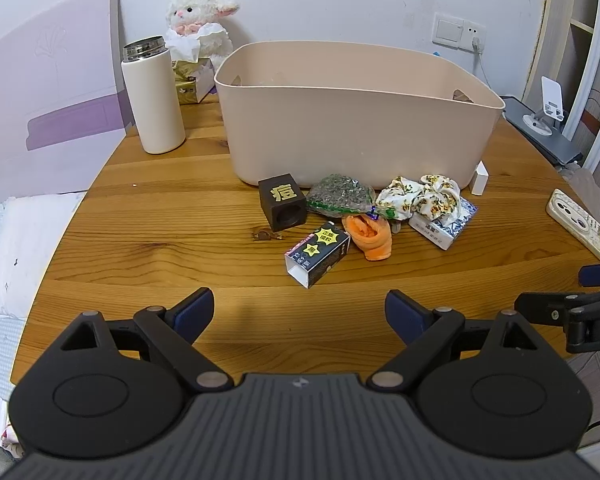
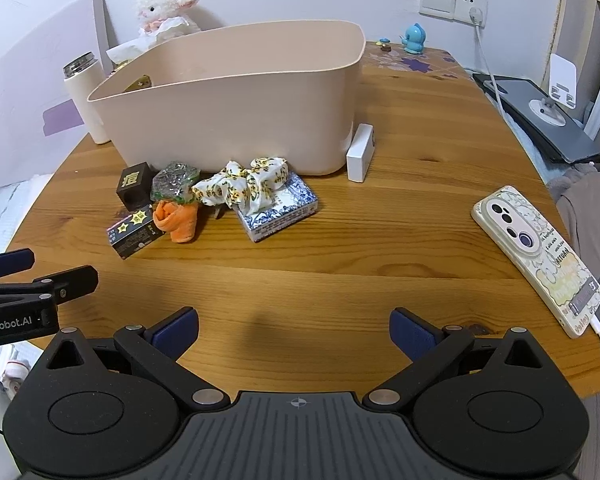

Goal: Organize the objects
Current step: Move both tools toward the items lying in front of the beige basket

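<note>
A beige plastic bin (image 1: 356, 128) (image 2: 236, 108) stands on the wooden table (image 1: 160, 232) (image 2: 380, 248). In front of it lie a dark cube with a gold character (image 1: 283, 206) (image 2: 133, 185), a bag of dark green bits (image 1: 338, 196) (image 2: 175, 182), an orange cloth (image 1: 370, 236) (image 2: 178, 220), a black box with yellow stars (image 1: 318, 254) (image 2: 134, 232), a floral scrunchie (image 1: 422, 196) (image 2: 244, 186) and a blue-white box (image 1: 444, 226) (image 2: 278, 212). My left gripper (image 1: 299, 314) and right gripper (image 2: 294, 332) are open and empty, near the table's front edge.
A white thermos (image 1: 152, 96) (image 2: 84, 96), a tissue box (image 1: 192, 80) and a plush lamb (image 1: 200, 16) stand at the back left. A small white box (image 2: 360, 152) leans beside the bin. A phone (image 2: 536, 256) lies at the right. A laptop (image 2: 540, 120) lies beyond the right edge.
</note>
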### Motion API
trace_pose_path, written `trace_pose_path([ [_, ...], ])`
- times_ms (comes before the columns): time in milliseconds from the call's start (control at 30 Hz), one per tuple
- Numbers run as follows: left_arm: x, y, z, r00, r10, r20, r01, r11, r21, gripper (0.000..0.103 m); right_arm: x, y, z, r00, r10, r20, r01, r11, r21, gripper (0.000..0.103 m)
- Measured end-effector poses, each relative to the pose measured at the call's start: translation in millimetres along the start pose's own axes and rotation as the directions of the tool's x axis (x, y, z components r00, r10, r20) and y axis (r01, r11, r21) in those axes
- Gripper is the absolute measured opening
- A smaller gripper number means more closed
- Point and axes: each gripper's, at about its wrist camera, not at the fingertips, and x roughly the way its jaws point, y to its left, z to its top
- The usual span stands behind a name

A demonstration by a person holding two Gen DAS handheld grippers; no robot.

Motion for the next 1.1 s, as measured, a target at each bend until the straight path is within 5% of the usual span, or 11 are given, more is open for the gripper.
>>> trace_pose_path([
  [1100, 53, 16, 17, 0.998, -0.011, -0.062, 0.012, 1.0, 0.028, 0.093, 50, 3, 27, 1.0, -0.019, -0.011, 0.018, 0.995, -0.093, 0.103],
])
